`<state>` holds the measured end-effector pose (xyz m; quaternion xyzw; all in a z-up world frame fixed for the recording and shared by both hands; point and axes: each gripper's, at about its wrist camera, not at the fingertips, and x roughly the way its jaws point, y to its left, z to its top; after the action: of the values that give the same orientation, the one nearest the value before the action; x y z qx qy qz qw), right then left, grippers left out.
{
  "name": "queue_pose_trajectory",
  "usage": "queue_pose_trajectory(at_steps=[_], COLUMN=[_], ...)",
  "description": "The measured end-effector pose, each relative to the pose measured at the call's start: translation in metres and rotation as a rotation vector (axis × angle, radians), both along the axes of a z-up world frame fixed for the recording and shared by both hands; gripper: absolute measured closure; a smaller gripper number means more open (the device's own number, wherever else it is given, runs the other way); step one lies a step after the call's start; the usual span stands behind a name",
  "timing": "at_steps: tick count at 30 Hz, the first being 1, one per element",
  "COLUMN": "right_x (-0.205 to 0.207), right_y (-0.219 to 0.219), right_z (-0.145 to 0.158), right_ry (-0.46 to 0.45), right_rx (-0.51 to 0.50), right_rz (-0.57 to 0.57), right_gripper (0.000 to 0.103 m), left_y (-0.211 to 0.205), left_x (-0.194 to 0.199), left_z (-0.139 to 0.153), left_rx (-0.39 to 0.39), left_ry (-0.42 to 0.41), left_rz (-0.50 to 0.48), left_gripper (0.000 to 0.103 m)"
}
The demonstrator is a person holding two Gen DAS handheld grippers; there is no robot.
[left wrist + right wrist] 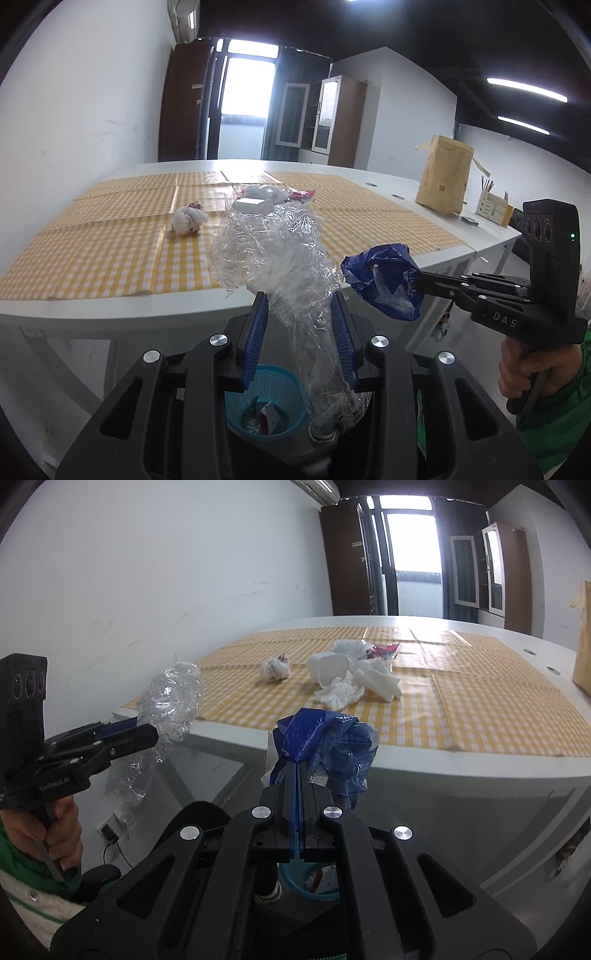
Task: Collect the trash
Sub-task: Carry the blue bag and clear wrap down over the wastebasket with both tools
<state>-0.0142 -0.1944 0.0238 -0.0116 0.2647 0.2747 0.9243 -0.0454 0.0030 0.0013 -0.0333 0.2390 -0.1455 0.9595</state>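
A crumpled clear plastic wrap is clamped in the left gripper, and a blue plastic bag is pinched in the fully closed right gripper, both off the table edge. Below, scraps, possibly wrappers, are seen in a blue basket.

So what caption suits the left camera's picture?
Left gripper holds clear plastic wrap above a blue basket.

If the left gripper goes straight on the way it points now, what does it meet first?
Probably the near edge of the table. The left gripper, shut on clear plastic wrap, is off the table and points slightly down towards it. Past the edge lies the checked cloth. Depth is unclear.
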Motion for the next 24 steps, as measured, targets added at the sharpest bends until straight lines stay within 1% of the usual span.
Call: queue_pose_trajectory(at_steps=[5, 9, 12, 17, 24], right_x=[-0.006, -0.005, -0.002, 0.008, 0.035], right_y=[-0.001, 0.001, 0.005, 0.014, 0.02], right_z=[-0.019, -0.041, -0.054, -0.077, -0.118], right_ry=[0.041, 0.111, 0.137, 0.192, 0.294], right_rx=[-0.023, -0.02, -0.035, -0.045, -0.046], right_rz=[0.012, 0.037, 0.042, 0.05, 0.044], right_gripper=[0.103, 0.103, 0.103, 0.103, 0.103], left_y=[0.0, 0.0, 0.003, 0.003, 0.011], left_x=[-0.011, -0.012, -0.009, 0.002, 0.022], left_z=[-0.014, -0.035, -0.053, -0.081, -0.124], left_rx=[0.02, 0.042, 0.018, 0.0, -0.027], left_ry=[0.03, 0.083, 0.143, 0.211, 0.307], left_rz=[-0.015, -0.015, -0.035, -0.054, -0.029], left_gripper=[0.069, 0.069, 0.069, 0.069, 0.069])
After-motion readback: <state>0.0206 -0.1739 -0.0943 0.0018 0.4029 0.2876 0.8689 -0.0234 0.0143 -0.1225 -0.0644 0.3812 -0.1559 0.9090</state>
